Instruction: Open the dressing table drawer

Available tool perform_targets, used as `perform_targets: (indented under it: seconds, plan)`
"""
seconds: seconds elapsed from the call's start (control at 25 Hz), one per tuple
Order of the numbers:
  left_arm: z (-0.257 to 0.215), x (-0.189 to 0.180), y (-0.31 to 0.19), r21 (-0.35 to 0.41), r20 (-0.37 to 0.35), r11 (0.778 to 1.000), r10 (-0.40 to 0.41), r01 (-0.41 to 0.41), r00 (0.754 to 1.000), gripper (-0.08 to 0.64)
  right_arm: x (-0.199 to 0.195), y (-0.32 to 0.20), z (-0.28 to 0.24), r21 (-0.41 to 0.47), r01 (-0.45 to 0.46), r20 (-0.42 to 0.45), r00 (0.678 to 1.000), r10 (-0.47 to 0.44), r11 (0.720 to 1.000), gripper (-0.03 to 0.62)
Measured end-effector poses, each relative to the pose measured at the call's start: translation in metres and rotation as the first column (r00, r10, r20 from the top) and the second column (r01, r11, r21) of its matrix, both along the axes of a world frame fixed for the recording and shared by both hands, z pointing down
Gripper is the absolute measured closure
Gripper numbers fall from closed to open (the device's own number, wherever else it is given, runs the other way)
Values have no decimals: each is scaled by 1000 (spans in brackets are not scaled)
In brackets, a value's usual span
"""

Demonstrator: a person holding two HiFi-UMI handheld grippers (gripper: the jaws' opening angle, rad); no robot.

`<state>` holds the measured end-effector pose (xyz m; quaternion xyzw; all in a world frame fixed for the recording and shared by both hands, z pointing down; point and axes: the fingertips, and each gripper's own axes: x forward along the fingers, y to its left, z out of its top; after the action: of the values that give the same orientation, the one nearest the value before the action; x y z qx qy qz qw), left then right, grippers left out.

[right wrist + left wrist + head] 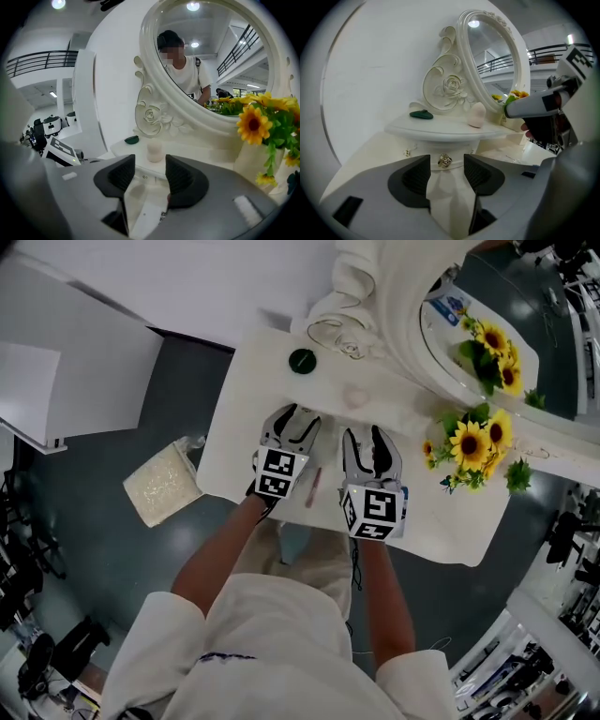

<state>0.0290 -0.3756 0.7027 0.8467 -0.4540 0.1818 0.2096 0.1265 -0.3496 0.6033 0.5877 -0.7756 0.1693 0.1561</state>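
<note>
The white dressing table [441,521] carries an oval mirror [492,61] above a small raised shelf. Under the shelf, the little drawer front [459,165] has a gold knob [445,161]. My left gripper [446,169] is open. The knob sits just ahead in the gap between its dark pads, apart from both. My right gripper [150,164] is also open with nothing between its pads, aimed at the shelf from further right. From above, the left gripper [291,426] and right gripper [367,442] hover side by side over the tabletop. The drawer itself is hidden in the head view.
A green dish [421,114] and a pale pink puff [476,115] rest on the shelf. Sunflowers [473,442] stand at the table's right end. A pink pen [312,486] lies between the grippers. A beige cushion [161,484] sits on the floor at left.
</note>
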Motion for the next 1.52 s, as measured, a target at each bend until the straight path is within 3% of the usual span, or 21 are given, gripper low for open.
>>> perform_targets:
  seconds: [0.48, 0.72, 1.52]
  plan:
    - [10, -1, -10, -4, 25, 999, -53, 53, 998, 375, 0, -21, 11, -6, -2, 15, 1000, 2, 1000, 383]
    - [12, 3, -8, -6, 48, 999, -37, 37, 998, 465, -4, -23, 11, -10, 3, 21, 1000, -3, 1000, 383]
    - [12, 2, -2, -16, 55, 999, -43, 44, 998, 465, -6, -27, 9, -19, 0, 24, 1000, 0, 1000, 388]
